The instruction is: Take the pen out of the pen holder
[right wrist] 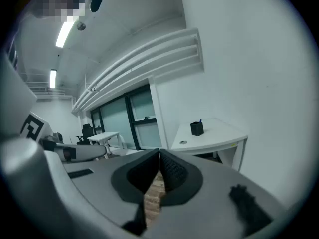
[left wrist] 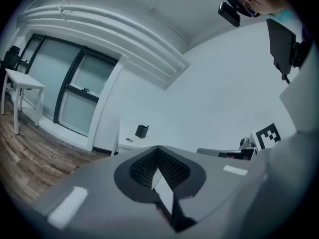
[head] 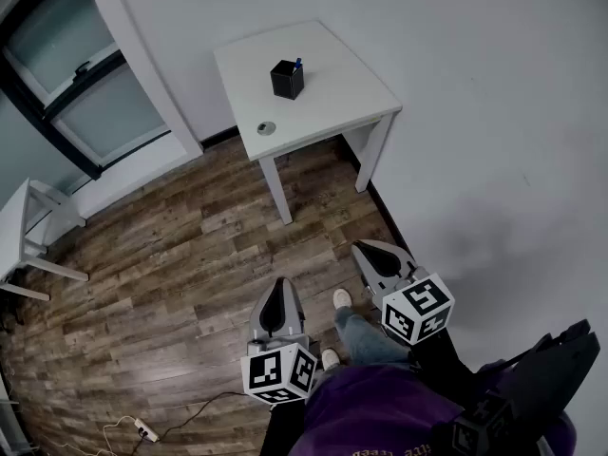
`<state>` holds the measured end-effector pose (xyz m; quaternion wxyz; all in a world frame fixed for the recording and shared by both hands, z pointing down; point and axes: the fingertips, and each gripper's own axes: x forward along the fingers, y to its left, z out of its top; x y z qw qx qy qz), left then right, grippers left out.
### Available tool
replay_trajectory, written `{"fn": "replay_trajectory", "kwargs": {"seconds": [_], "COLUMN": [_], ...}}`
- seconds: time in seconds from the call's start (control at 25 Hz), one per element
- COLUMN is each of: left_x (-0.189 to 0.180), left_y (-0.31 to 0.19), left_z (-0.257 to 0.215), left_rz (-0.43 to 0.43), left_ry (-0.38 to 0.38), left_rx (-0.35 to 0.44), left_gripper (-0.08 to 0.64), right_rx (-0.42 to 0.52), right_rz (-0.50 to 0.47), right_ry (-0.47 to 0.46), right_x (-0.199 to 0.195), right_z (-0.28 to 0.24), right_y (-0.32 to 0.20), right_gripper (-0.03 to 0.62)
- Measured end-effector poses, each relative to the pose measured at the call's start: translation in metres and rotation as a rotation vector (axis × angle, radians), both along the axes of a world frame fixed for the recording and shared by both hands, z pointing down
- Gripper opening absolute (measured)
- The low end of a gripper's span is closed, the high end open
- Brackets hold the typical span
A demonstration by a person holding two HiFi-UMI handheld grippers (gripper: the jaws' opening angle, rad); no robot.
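A black square pen holder (head: 287, 79) stands on a small white table (head: 342, 84) far ahead, with a blue pen tip (head: 297, 63) sticking out of it. The holder also shows small in the left gripper view (left wrist: 141, 131) and in the right gripper view (right wrist: 197, 128). Both grippers hang low near the person's body, far from the table. My left gripper (head: 275, 307) is shut with nothing in it, jaws meeting at the tip (left wrist: 158, 148). My right gripper (head: 375, 255) is likewise shut and empty (right wrist: 159, 152).
A small round disc (head: 266, 128) lies on the table's near side. A second white table (head: 19, 231) stands at the left by the glass doors (head: 85, 84). A power strip with cable (head: 147, 432) lies on the wooden floor. The person's shoes (head: 342, 299) are below.
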<state>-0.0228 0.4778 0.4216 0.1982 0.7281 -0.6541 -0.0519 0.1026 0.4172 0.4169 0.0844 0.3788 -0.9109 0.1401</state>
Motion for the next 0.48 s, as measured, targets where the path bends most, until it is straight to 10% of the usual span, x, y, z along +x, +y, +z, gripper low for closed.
{"fn": "replay_trajectory", "kwargs": {"seconds": [0.48], "left_x": [0.011], "left_y": [-0.113], "left_z": [-0.009], "left_rz": [-0.023], "left_ry": [-0.010], "left_rx": [-0.017], "left_gripper": [0.006], "right_rx": [-0.005], "right_rz": [-0.032], "right_ry": [-0.006], "right_x": [0.004], "right_z": [-0.008], "right_y": [-0.116], "right_gripper": [0.011]}}
